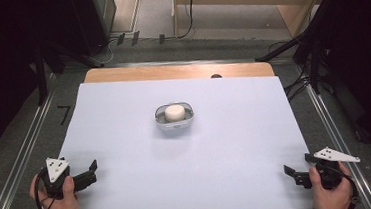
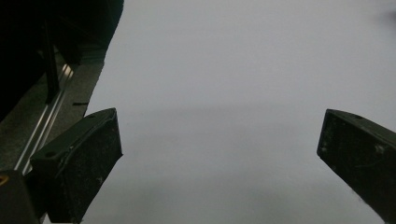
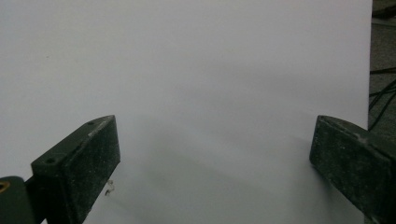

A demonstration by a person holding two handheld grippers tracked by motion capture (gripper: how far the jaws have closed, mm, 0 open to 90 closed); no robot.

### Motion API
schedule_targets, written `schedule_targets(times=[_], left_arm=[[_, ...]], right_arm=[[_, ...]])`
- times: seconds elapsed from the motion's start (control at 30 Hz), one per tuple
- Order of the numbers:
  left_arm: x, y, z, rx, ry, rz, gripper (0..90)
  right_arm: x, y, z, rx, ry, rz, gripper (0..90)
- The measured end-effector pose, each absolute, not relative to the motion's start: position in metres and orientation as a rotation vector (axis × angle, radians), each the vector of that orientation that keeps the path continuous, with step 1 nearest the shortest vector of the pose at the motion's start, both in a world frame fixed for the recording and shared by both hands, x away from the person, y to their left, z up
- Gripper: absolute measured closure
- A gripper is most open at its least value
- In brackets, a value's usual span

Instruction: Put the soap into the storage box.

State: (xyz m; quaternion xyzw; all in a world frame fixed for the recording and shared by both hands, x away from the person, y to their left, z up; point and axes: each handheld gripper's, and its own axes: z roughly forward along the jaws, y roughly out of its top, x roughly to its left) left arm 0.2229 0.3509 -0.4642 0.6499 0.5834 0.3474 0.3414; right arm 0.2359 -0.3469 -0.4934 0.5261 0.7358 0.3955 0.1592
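Nothing is gripped yet: the left gripper [image 1: 91, 173] and right gripper [image 1: 295, 172] rest spread and empty at the surface's [image 1: 126, 139] near corners. The bowl [image 1: 174, 116] with its white puck [image 1: 174, 112] sits well ahead, between them; next comes a reach inward.

Evenly lit from above, dim and dark beyond the table [image 1: 125, 134] edges; soft shadows, slight overall blur, no glare.

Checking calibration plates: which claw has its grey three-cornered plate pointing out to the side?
The right claw: its plate lies long and flat, tip pointing outward. The left claw's plate points toward the person.
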Motion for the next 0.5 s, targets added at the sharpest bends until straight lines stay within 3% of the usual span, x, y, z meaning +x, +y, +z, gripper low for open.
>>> schedule_targets(times=[0.5], left_arm=[[0.2233,0.3502,-0.4642,1.697,1.524,0.910,0.2]], right_arm=[[0.2355,-0.3454,-0.4940,1.495,2.098,1.120,2.2]])
